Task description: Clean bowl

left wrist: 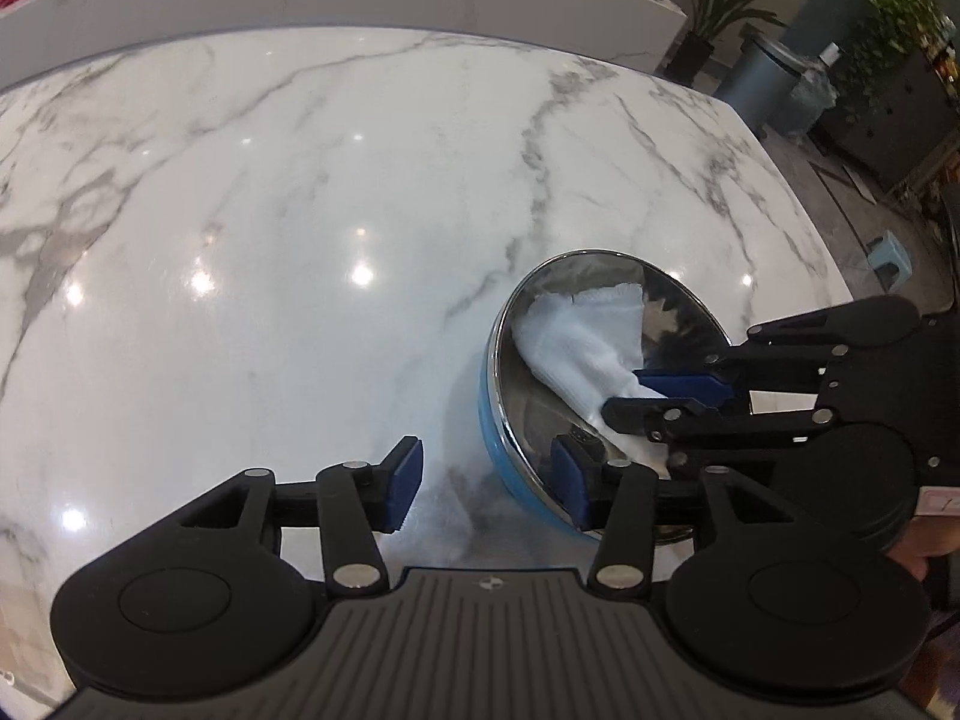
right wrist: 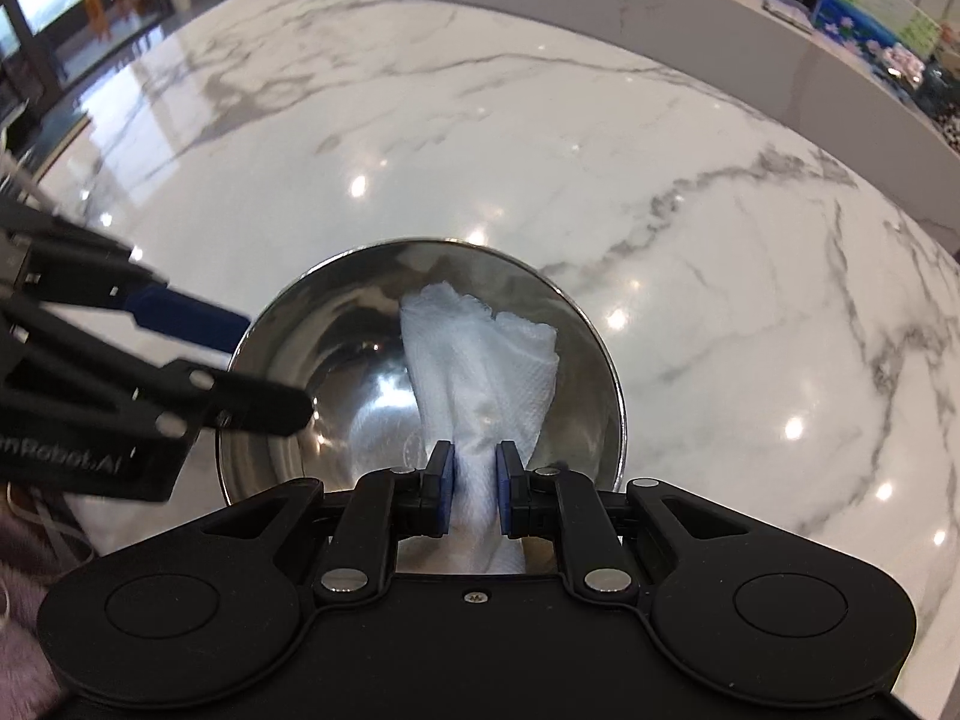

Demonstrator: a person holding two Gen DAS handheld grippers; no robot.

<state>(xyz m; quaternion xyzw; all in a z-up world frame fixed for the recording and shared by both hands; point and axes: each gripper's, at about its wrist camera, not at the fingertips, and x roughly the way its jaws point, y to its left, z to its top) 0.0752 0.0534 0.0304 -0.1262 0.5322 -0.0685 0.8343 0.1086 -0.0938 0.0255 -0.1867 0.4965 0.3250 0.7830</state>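
Bowl (right wrist: 336, 372), steel inside and blue outside, stood on the marble table (right wrist: 540, 150), near its front edge. Right gripper (right wrist: 475, 489) clamped on a bunched white towel (right wrist: 480, 360), reaching over the near rim with the towel's free end spread against the far inner wall. Left gripper (left wrist: 486, 483) spread wide and empty at the bowl's left rim, one pad (left wrist: 567, 483) over the rim and the other (left wrist: 403, 483) above bare table just beside the blue wall.
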